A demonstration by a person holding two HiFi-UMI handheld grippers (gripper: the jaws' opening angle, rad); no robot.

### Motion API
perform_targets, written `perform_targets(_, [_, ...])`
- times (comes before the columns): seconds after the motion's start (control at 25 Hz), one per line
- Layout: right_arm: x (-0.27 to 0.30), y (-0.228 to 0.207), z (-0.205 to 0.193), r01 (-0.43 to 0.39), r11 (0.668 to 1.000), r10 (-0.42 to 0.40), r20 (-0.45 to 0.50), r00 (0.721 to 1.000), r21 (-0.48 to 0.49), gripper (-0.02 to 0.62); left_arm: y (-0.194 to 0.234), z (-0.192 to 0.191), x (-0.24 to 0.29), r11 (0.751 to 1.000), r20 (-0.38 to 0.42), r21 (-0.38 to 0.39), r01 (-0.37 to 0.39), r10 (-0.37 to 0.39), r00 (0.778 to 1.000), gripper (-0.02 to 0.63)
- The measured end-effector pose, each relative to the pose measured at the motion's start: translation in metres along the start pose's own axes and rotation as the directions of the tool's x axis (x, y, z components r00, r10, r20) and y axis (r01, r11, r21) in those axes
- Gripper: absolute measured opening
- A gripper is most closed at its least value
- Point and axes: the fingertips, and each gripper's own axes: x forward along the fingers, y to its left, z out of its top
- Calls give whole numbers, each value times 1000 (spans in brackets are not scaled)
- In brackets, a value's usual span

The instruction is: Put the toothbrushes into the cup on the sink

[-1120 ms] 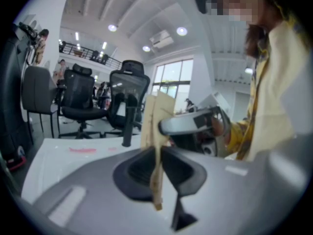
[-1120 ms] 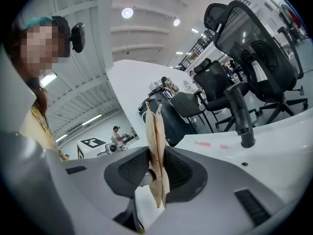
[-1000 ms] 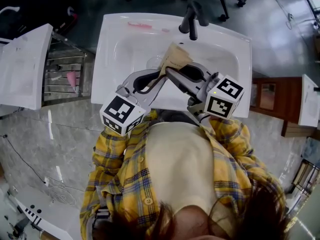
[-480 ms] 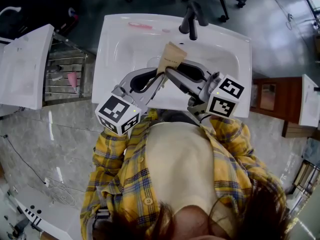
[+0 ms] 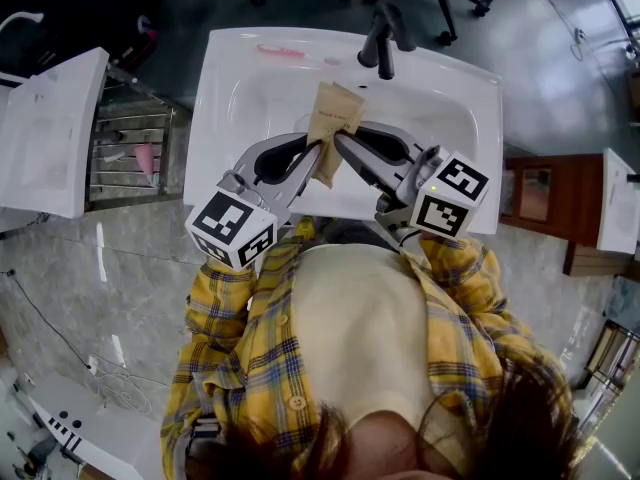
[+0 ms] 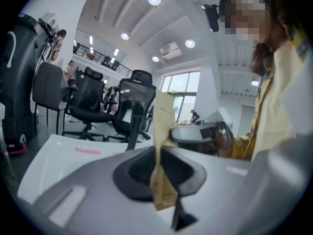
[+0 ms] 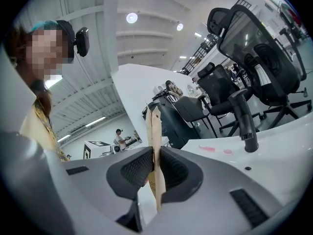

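Paper packet (image 5: 333, 128) above the sink (image 5: 225, 98), with the faucet (image 5: 383, 43) behind it on the back rim

A yellow plaid shirt (image 5: 235, 338) with dark and white stripes is worn open over a cream top (image 5: 360, 328). The left grey plastic tool (image 5: 313, 160) and the right grey plastic tool (image 5: 342, 147) are lined with dark ribbed pads (image 7: 137, 169) — each is capped by a white cube with black square markers (image 5: 232, 230).
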Motion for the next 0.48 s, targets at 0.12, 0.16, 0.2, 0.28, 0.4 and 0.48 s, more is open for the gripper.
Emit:
perform_targets(0.12, [1, 1, 0, 4, 1000, -4, -3, 1000, -4, 51, 0, 0, -2, 1000, 6, -2, -8, 8, 1000, 44])
perform_targets(0.16, [1, 2, 0, 2, 1000, -2, -4, 1000, -3, 51, 0, 0, -2, 1000, 8, -5, -10, 10, 1000, 44])
perform_targets(0.2, [1, 2, 0, 0, 1000, 0, -5, 1000, -2, 49, 1, 1, -3, 1000, 12, -10, -13, 13, 1000, 44])
perform_targets(0.28, [2, 2, 1, 2, 1000, -2, -6, 1000, -2, 47, 4, 2, -6, 999, 27, -33, -24, 25, 999, 44])
perform_targets(0.4, [0, -3, 2, 18, 1000, -18, -9, 1000, -7, 37, 13, 5, -13, 996, 55, -73, -57, 61, 997, 44])
perform_targets(0.48, [0, -7, 2, 29, 1000, -29, -11, 1000, -10, 35, 17, 6, -17, 994, 58, -71, -83, 87, 995, 44])
